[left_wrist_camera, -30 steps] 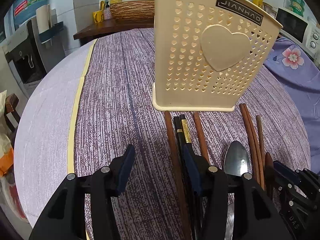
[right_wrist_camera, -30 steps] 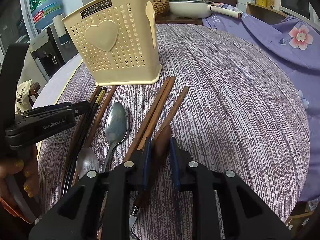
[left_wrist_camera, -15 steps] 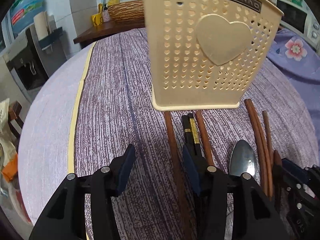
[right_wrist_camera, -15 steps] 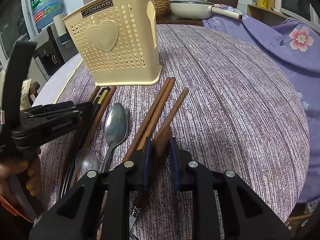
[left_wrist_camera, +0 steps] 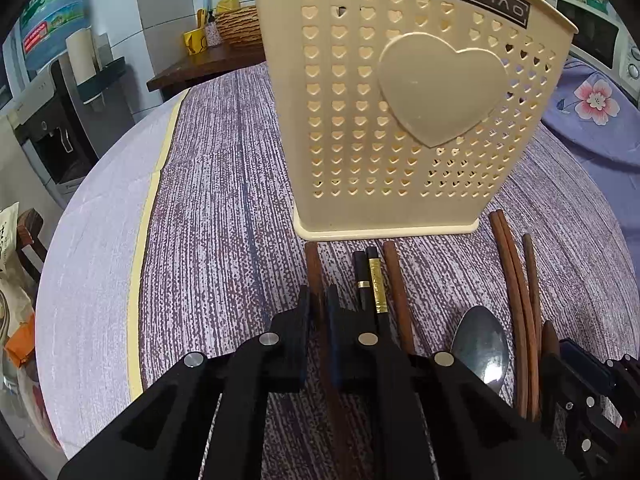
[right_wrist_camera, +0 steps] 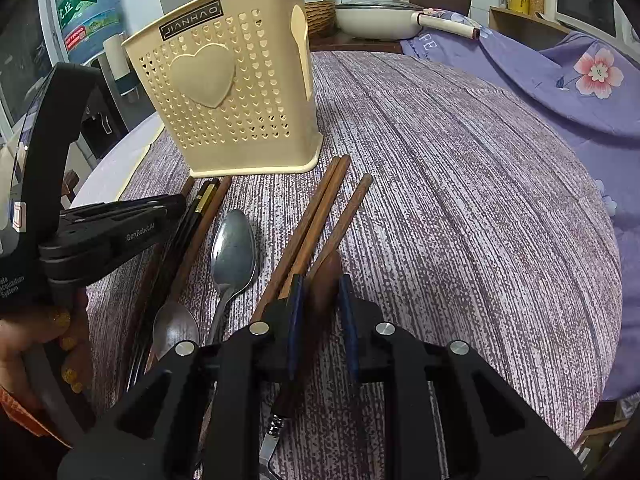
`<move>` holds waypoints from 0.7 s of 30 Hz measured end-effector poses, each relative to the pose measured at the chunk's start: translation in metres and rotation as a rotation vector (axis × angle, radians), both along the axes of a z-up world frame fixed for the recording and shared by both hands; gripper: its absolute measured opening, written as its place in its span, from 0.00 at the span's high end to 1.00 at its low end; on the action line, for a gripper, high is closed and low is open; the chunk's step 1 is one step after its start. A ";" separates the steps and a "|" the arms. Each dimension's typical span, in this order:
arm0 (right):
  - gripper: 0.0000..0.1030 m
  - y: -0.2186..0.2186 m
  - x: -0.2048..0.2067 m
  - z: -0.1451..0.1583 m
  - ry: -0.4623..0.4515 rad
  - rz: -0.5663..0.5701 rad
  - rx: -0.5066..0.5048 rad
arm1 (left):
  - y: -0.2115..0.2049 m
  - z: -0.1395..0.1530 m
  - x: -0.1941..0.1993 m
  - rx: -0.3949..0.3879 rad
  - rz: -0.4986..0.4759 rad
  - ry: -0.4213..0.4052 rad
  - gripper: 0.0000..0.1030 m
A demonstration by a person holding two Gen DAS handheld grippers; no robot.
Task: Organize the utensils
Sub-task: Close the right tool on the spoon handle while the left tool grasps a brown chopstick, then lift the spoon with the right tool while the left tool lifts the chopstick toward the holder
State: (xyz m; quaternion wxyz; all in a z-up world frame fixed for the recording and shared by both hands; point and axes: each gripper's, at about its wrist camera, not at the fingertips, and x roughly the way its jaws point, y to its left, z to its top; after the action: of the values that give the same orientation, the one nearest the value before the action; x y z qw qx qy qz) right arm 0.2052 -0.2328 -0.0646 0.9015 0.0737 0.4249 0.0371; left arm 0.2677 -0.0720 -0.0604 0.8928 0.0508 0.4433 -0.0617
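Observation:
A cream perforated utensil holder with a heart stands upright on the purple-streaked tablecloth; it also shows in the right wrist view. Utensils lie in front of it. My left gripper is shut on a brown wooden chopstick, the leftmost one. Beside it lie black-and-gold chopsticks, another brown chopstick and a metal spoon. My right gripper is shut on a dark wooden utensil handle with a metal end below it. More brown chopsticks and two spoons lie left of it.
A purple floral cloth covers the table's right side. A white pan and a woven basket sit behind the table. A water dispenser stands at the left. The bare tablecloth stretches to the right of the utensils.
My left gripper moved forward toward the holder and closed from wide open onto the leftmost brown chopstick. My right gripper has stayed shut on the wooden handle.

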 end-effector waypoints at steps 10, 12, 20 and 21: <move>0.83 -0.012 -0.005 0.017 -0.057 0.027 0.096 | 0.018 0.020 -0.003 -0.135 0.014 -0.039 0.93; 0.83 -0.018 -0.008 0.025 -0.073 0.038 0.143 | 0.018 0.030 -0.009 -0.157 0.004 -0.066 0.93; 0.84 -0.025 -0.034 0.068 -0.217 0.095 0.162 | 0.027 0.076 -0.042 -0.224 -0.025 -0.194 0.93; 0.84 -0.025 -0.038 0.072 -0.231 0.101 0.159 | 0.028 0.083 -0.047 -0.231 -0.028 -0.214 0.93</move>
State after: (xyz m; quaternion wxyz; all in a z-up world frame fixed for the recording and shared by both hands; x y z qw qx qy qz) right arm 0.1675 -0.2580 0.0077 0.9327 0.1187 0.3171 0.1242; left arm 0.2212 -0.0440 0.0222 0.9339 -0.0397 0.3349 -0.1187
